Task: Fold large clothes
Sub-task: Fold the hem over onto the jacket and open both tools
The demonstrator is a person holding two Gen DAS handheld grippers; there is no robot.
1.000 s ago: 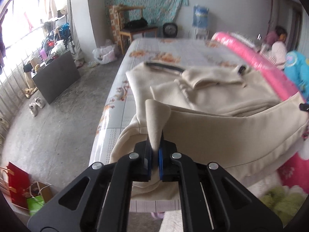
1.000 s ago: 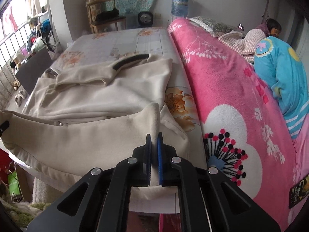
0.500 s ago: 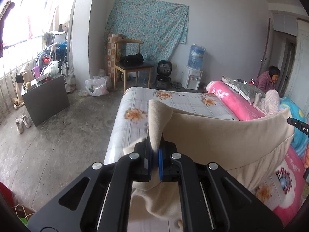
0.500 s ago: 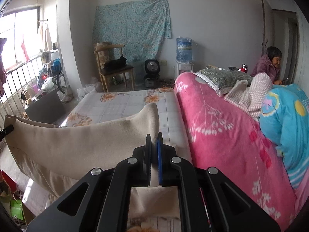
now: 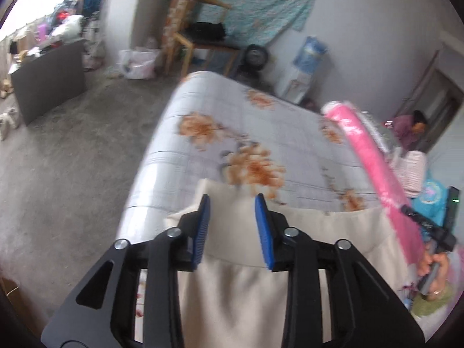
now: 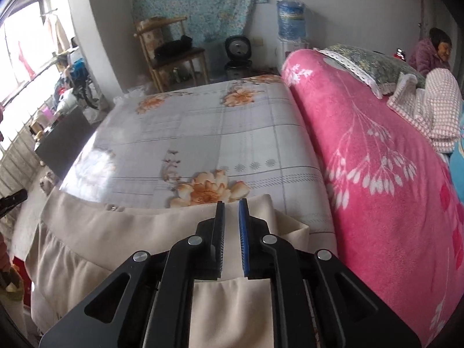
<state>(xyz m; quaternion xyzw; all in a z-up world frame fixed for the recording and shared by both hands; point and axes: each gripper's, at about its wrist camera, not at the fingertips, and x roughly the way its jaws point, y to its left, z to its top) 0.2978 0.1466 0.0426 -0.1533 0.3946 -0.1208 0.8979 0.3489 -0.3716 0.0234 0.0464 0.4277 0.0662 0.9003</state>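
A large beige garment point(image 5: 327, 232) point(image 6: 121, 232) lies folded across the near end of a bed with a grey floral sheet point(image 5: 246, 127) point(image 6: 203, 133). My left gripper point(image 5: 232, 200) hovers over the garment's left corner; its jaws are opening, the blue pads are apart and the cloth lies below them, not pinched. My right gripper point(image 6: 231, 203) stands over the garment's right corner with its jaws opening too, a narrow gap between the pads and the cloth released beneath. In the left wrist view the hand holding the right gripper's handle point(image 5: 435, 264) shows at the far right.
A pink floral blanket point(image 6: 377, 159) point(image 5: 374, 162) is heaped along the bed's right side, with a pillow point(image 6: 371, 66) and a seated person point(image 6: 432, 52) beyond. A wooden chair point(image 6: 171, 52), a rice cooker point(image 6: 238, 55) and a water dispenser point(image 6: 290, 26) stand past the bed's far end. A dark cabinet point(image 5: 49, 78) stands on the concrete floor at left.
Both grippers carried the garment's lifted edge forward and laid it down over the rest of the garment. Both have now let go of the cloth and their jaws have parted.
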